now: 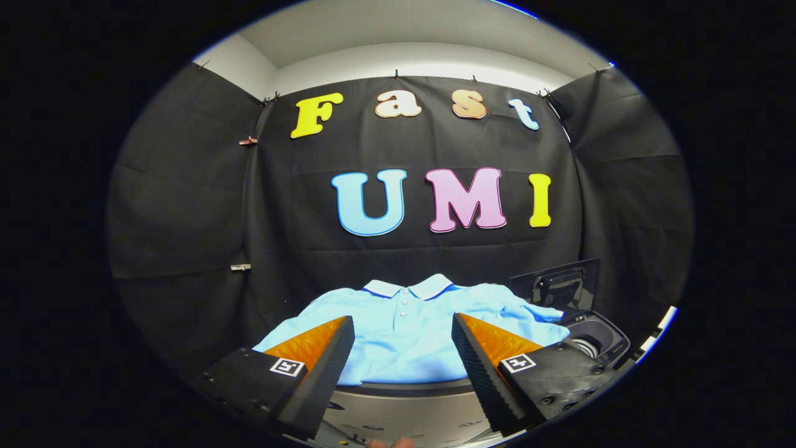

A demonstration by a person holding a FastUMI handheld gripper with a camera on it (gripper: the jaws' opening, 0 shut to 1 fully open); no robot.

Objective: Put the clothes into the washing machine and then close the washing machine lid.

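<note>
A light blue polo shirt with a white collar lies spread flat on a surface just ahead of my fingers, collar toward the booth wall. My gripper is open, its two fingers wide apart and above the near part of the shirt, holding nothing. To the right of the shirt sits a small dark washing machine with its round drum opening showing. Its lid stands raised behind the opening. The shirt's right sleeve reaches toward the machine's rim.
A pale rounded surface lies below the shirt, between my fingers. A fingertip of a person's hand shows under it. Black cloth walls close the booth behind and on both sides.
</note>
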